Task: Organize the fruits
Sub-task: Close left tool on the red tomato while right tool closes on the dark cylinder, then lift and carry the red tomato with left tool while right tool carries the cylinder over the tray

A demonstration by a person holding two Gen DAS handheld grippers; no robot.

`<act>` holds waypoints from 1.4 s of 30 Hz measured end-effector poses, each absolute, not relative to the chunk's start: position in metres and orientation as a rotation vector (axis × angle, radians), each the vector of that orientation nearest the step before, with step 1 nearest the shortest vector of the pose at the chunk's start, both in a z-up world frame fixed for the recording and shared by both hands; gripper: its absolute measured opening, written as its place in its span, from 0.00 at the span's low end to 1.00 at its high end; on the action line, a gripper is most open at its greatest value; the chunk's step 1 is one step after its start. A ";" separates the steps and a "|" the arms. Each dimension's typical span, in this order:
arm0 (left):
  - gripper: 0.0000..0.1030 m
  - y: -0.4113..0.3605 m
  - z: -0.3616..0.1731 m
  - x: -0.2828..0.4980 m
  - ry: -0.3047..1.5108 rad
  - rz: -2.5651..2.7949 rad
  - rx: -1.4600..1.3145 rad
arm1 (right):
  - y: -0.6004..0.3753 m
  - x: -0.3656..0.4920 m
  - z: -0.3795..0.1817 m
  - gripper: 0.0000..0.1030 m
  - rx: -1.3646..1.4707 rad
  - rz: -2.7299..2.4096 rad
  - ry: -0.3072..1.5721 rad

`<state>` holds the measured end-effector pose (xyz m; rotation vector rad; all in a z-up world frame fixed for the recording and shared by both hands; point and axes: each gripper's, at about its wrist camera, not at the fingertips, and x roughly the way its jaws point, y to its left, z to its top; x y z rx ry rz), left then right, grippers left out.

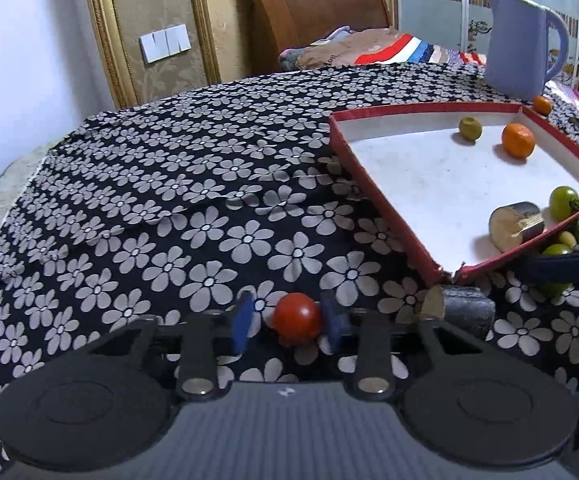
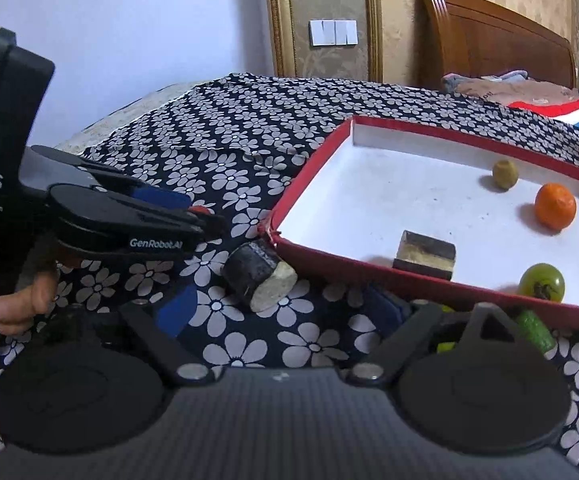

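The left gripper (image 1: 289,322) is low over the flowered cloth (image 1: 169,200), with a red tomato (image 1: 297,318) between its blue pads (image 1: 243,320). The right pad touches the tomato. The left pad stands a little apart from it, with cloth visible in the gap, so the claw is narrow but not yet pressing from both sides.

The tray (image 1: 377,192), red rim and white floor, is at 2 o'clock from this gripper. Inside it are an olive fruit (image 1: 470,128), an orange (image 1: 518,140), a green tomato (image 1: 564,202) and a cut cylinder (image 1: 515,226). A dark cylinder (image 1: 461,308) lies on the cloth, touching the near corner of the tray. A blue jug (image 1: 521,44) and a small orange (image 1: 542,105) are beyond the tray at 1 o'clock.

The right gripper (image 2: 281,308) has its claw wide, with only cloth between the pads. The dark cylinder is just ahead of it at 12 o'clock. Some small green fruits (image 2: 447,346) lie beside its right finger, outside the tray rim. A hand (image 2: 17,308) holds the left gripper at 9 o'clock.
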<state>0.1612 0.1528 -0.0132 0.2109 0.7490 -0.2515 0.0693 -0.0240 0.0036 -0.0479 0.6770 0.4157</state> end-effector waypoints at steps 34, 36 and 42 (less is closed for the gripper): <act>0.23 0.165 0.000 0.126 0.723 -0.130 0.134 | -0.022 0.064 0.006 0.43 0.004 0.452 0.702; 0.23 0.162 0.002 0.122 0.720 -0.127 0.131 | -0.026 0.060 0.008 0.43 0.004 0.462 0.691; 0.23 0.143 0.009 0.106 0.704 -0.095 0.110 | -0.044 0.046 0.019 0.43 -0.027 0.473 0.639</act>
